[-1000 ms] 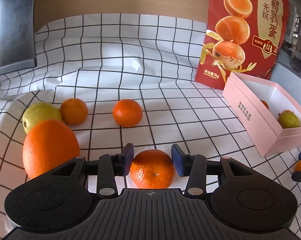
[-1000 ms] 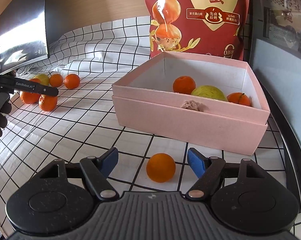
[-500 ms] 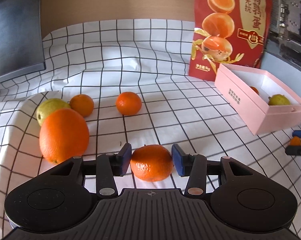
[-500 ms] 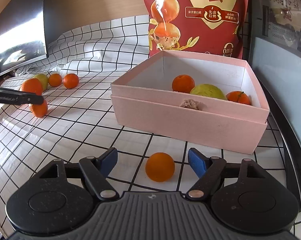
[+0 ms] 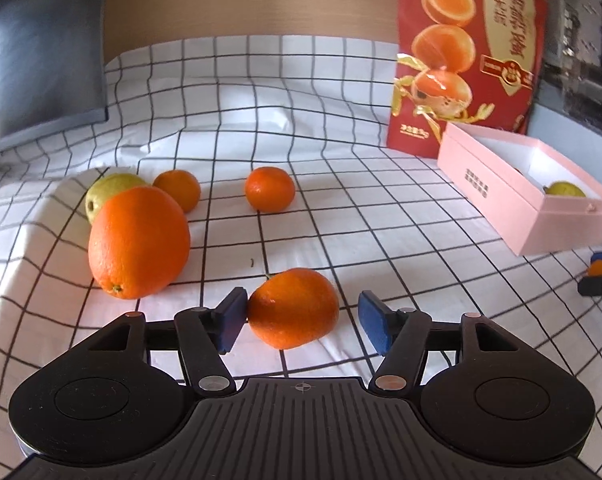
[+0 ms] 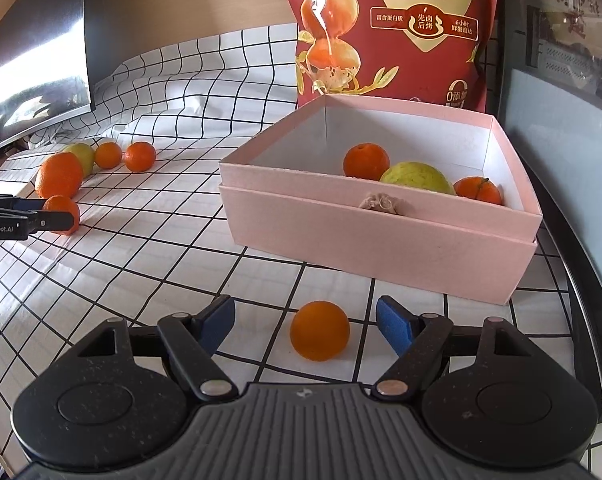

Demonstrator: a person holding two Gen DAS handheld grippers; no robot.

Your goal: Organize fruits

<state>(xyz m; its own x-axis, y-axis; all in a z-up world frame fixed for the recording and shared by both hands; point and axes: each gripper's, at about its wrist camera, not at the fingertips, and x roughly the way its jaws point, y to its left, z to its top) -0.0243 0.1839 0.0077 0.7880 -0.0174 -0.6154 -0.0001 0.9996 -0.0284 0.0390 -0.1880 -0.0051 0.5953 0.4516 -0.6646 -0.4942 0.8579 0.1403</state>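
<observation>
Writing: red snack bag (image 6: 393,28) behind the pink box (image 6: 381,240) has Chinese print, legible bits "蛋", "先卤后烤", "0添加". Left gripper's side arm, seen from the right wrist view, reads "GenRobot.AI", first letter cut off by the frame edge. Box side print in the left view is too small to read.

Vs a second ago: left gripper (image 5: 301,320) jaws are opening. They were close around the mandarin (image 5: 293,308); now the right pad stands clear, the left pad touches or nearly touches it, can't tell. Mandarin sits on the checked cloth (image 5: 341,216), tilted.

Right gripper (image 6: 305,322) unchanged: jaws apart, small orange (image 6: 319,330) between them, untouched, just in front of the box.

Box holds two mandarins and a green fruit (image 6: 417,178), partly hidden by the wall.
</observation>
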